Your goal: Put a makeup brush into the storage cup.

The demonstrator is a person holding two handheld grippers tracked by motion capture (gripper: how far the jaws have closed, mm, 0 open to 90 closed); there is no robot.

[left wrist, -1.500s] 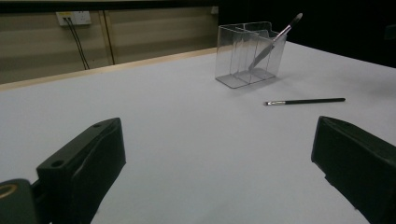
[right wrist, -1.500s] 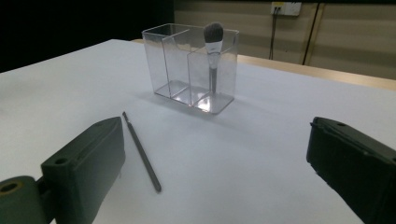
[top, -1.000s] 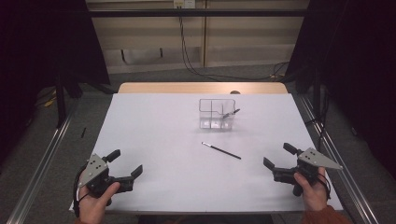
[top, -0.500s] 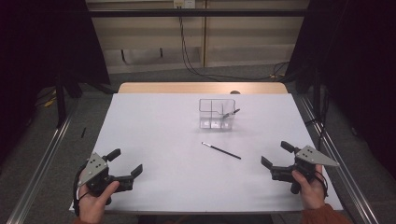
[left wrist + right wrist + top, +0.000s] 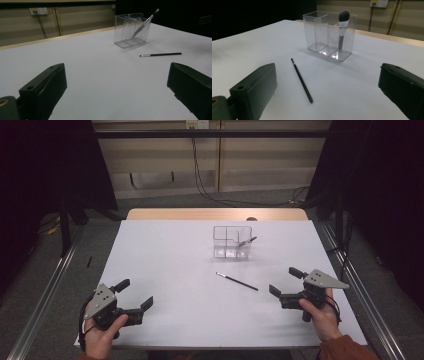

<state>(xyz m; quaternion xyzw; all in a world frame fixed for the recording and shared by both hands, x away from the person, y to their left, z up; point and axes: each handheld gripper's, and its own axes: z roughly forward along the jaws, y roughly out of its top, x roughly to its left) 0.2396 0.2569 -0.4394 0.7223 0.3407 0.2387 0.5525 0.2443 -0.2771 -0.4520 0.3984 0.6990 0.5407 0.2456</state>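
A clear plastic organizer [image 5: 225,242] with several compartments stands at the table's far middle, and a fluffy makeup brush [image 5: 246,241] leans in its right compartment. A thin black brush [image 5: 237,281] lies flat on the white table [image 5: 170,255], in front of the organizer. My right gripper [image 5: 284,281] is open just right of the thin brush, empty, with its jaws pointing left. My left gripper [image 5: 135,293] is open and empty near the front left corner. The left gripper view shows the organizer [image 5: 127,31] and thin brush [image 5: 161,54] far ahead. In the right gripper view the thin brush [image 5: 302,80] lies close, between the jaws' line of sight.
A bare wooden strip [image 5: 215,214] runs along the table's far edge. Metal rails [image 5: 42,295] flank both sides on the floor. Cables [image 5: 200,175] hang from a wall socket behind the table.
My right gripper has shifted a little to the left, closer to the thin black brush. The left gripper and both brushes have stayed put.
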